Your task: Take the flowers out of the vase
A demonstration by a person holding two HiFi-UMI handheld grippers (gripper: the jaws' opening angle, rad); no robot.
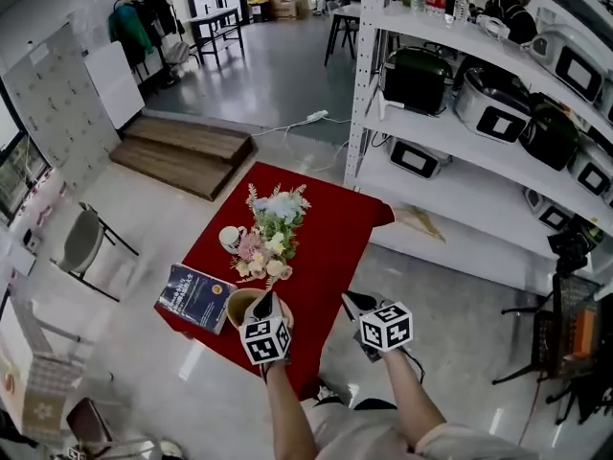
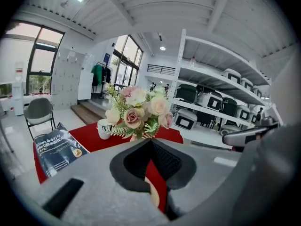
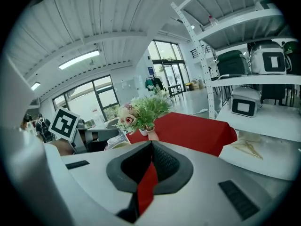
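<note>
A bunch of pink, cream and white flowers (image 1: 269, 232) with green leaves stands in a small pinkish vase (image 3: 152, 135) near the middle of the red table (image 1: 330, 242). The vase is mostly hidden under the blooms in the head view. My left gripper (image 1: 264, 303) hangs over the table's near edge, just short of the flowers (image 2: 137, 111), its jaws shut with nothing in them. My right gripper (image 1: 352, 301) is at the near right edge, also shut and empty, with the flowers (image 3: 141, 112) ahead and to its left.
A white cup (image 1: 230, 238) stands left of the flowers. A dark blue book (image 1: 194, 298) lies at the table's near left corner, beside a tan bowl (image 1: 239, 306) under my left gripper. White shelving (image 1: 479, 151) with appliances runs along the right. A grey chair (image 1: 81, 241) stands left.
</note>
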